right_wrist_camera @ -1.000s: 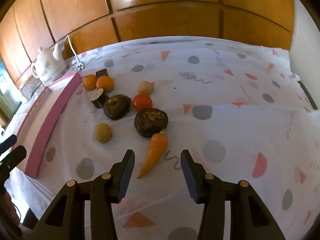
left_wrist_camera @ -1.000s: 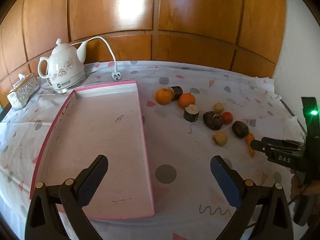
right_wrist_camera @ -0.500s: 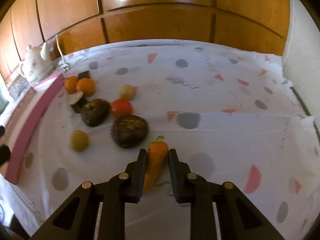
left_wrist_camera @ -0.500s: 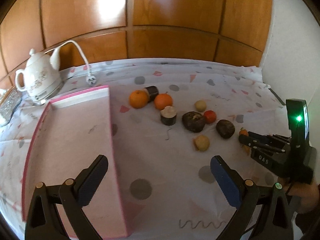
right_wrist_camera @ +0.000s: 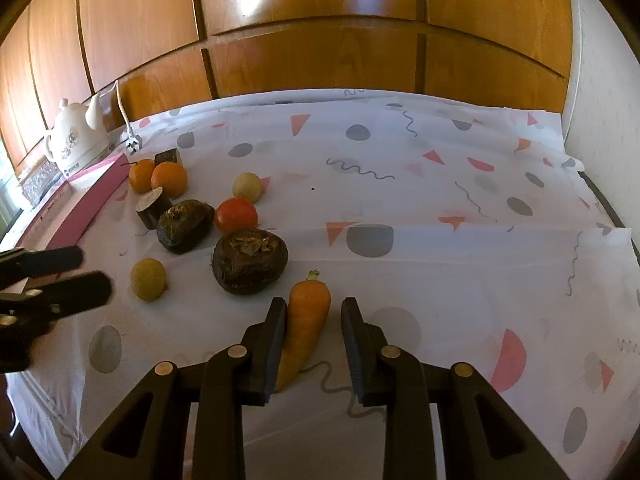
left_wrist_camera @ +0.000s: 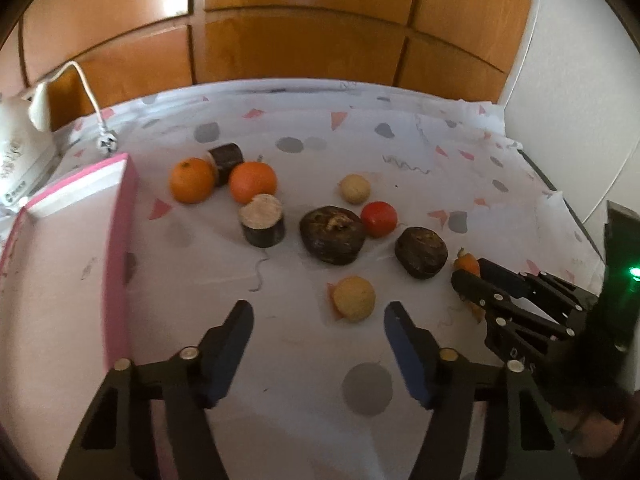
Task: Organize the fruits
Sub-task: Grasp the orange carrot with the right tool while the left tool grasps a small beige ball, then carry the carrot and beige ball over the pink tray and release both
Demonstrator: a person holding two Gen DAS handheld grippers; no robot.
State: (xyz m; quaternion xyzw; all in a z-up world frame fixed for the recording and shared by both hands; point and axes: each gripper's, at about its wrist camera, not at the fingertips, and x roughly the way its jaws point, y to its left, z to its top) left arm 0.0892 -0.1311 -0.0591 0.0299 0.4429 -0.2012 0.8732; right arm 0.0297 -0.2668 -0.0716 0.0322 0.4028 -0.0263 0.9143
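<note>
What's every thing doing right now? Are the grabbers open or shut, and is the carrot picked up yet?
Left gripper: open, holding nothing.
Right gripper: open, one finger each side of the carrot, not clamped.
Carrot: lying on the tablecloth, not lifted.
Pink tray: no fruit in the part that shows.
Kettle: upright, lid on.
Plug: unplugged, lying on the tablecloth.

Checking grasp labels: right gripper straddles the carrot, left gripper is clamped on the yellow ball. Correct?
Not quite. The right gripper does straddle the carrot, but the left wrist view shows the left gripper open and empty, short of the yellow ball.
</note>
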